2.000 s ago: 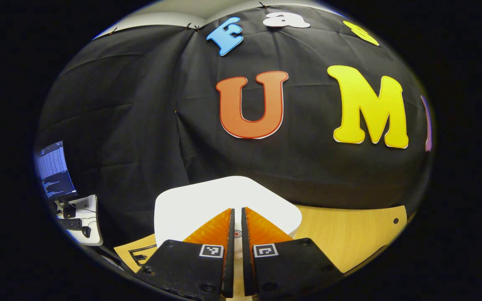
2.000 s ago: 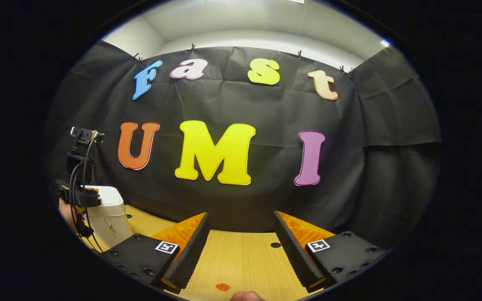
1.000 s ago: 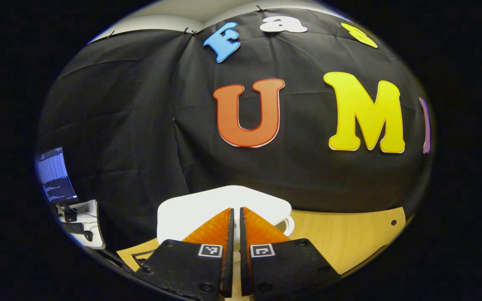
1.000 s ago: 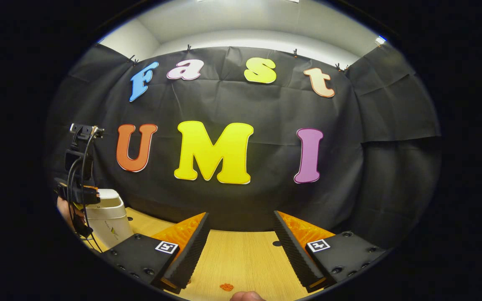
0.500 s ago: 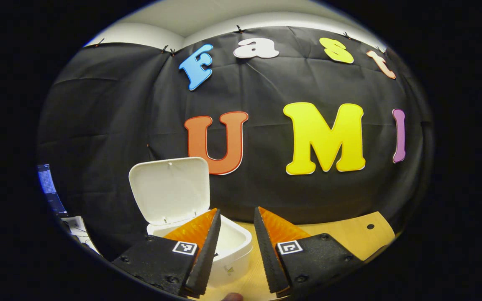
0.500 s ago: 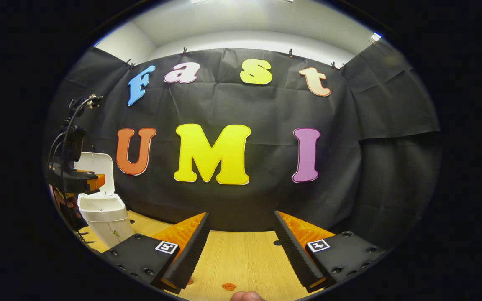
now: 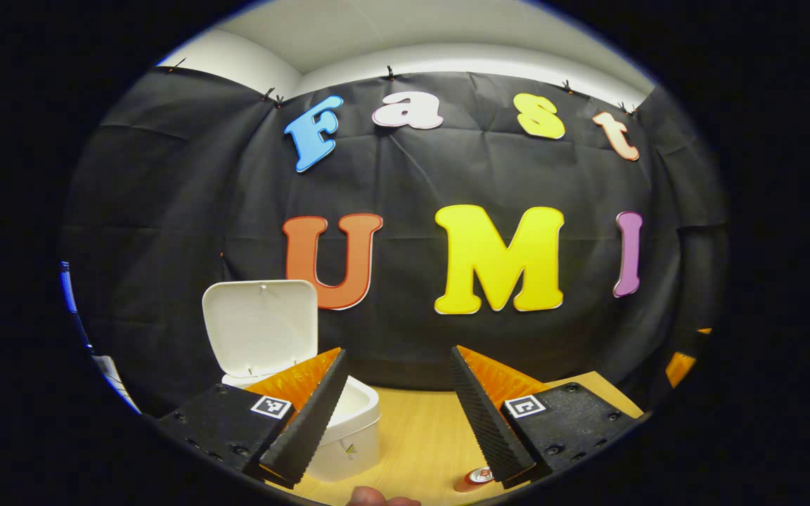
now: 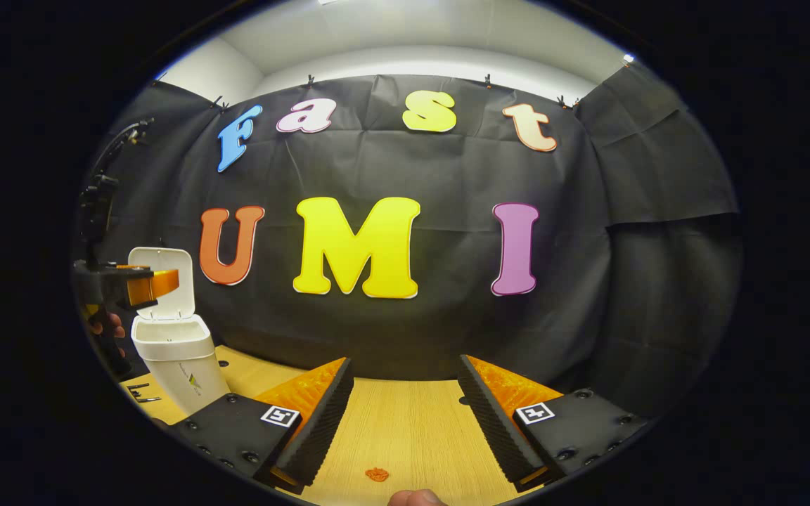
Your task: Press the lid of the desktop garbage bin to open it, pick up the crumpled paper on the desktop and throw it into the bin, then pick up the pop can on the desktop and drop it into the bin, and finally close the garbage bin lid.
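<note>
Bin (image 8: 178, 362) stands lower left in the right gripper view, lid (image 8: 162, 282) upright behind its open mouth, left gripper (image 8: 148, 284) just before the lid. Bare bench (image 8: 412, 429) lies between the right gripper's (image 8: 405, 404) spread fingers. In the left gripper view a pop can (image 7: 474, 478) sits at bottom centre-right.

In the left gripper view, the garbage bin (image 7: 345, 439) stands on the table (image 7: 419, 436) at the lower left of the frame, partly behind the left finger of the left tongs (image 7: 394, 414). Its lid (image 7: 259, 327) stands upright above and behind the bin's mouth, against the booth wall. The pop can (image 7: 474, 478) lies at the bottom edge, right of centre, just beside the right finger. In the right gripper view, the bin (image 8: 176, 365) sits at the far left on the table (image 8: 405, 429), and the left tongs (image 8: 148, 284) hang before the raised lid (image 8: 162, 281), above the bin's mouth. The right tongs (image 8: 405, 414) frame the bare table at the bottom centre.
</note>
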Action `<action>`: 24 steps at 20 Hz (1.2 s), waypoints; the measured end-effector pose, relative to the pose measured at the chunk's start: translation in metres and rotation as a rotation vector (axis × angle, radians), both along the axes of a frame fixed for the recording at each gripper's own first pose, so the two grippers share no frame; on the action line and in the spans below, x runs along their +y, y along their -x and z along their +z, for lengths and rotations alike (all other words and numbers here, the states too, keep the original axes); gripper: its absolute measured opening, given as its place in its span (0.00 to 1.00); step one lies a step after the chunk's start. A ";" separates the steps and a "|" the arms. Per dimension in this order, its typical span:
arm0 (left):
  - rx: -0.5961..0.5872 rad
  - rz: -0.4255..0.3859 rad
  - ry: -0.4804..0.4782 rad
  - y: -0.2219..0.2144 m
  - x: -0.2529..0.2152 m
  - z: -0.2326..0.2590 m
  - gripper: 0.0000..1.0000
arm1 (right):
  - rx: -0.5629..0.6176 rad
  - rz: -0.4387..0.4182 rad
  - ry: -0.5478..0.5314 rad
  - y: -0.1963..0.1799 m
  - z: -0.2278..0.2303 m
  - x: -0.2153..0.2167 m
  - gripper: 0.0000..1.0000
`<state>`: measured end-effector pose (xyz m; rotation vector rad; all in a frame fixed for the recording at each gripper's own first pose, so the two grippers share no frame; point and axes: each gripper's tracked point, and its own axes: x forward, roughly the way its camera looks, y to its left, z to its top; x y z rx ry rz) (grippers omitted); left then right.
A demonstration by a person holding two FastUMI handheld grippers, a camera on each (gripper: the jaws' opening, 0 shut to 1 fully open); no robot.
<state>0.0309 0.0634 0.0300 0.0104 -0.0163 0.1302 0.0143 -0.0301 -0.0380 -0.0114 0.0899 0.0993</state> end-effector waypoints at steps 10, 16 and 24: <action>0.012 -0.127 -0.012 0.042 -0.056 -0.016 0.96 | 0.200 0.058 0.030 0.001 -0.112 0.004 0.95; 0.075 -0.150 0.012 0.061 -0.068 -0.038 0.96 | 0.335 0.074 0.039 -0.009 -0.182 0.020 0.96; 0.091 -0.151 0.000 0.062 -0.062 -0.040 0.96 | 0.506 0.119 0.079 -0.013 -0.279 0.031 0.96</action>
